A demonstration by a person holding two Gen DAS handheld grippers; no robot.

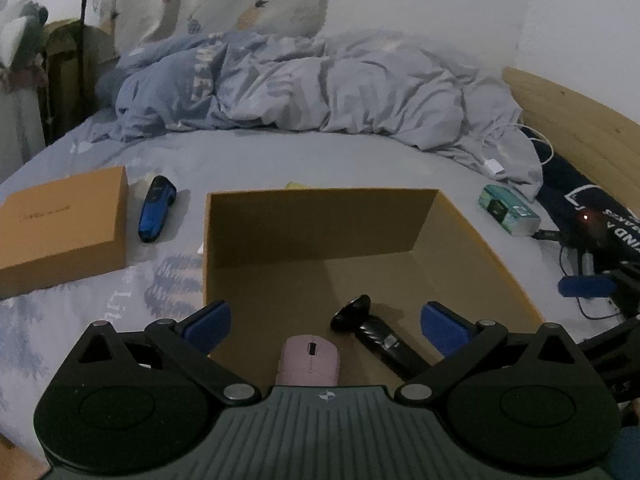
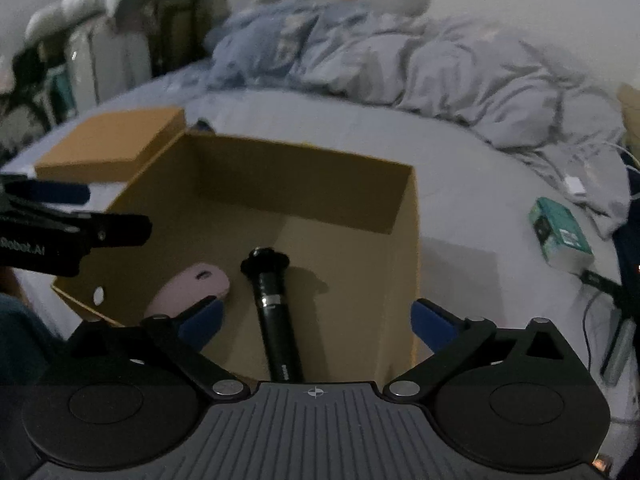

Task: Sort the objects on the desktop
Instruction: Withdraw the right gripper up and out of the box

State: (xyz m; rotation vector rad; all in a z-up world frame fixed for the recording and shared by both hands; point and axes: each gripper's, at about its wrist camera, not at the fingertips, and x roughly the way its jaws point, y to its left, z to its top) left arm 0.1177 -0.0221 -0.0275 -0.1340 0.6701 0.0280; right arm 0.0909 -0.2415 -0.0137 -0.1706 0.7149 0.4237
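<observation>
Right wrist view blurred, right gripper (image 2: 316, 320) spread empty, left gripper (image 1: 326, 324) agape, pink mouse (image 1: 309, 364) half hidden, black handle (image 2: 276, 320) cut off.

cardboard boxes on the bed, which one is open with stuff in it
The big box between the grippers: open-topped, holding a pink mouse and a black handle. The flat box on the left is closed.

duvet (image 1: 320, 88): crumpled grey-blue heap across the bed's far side
headboard (image 1: 580, 136): pale wood, right of the duvet
charger (image 1: 494, 168): white (cable attached), at the duvet's right edge
</observation>
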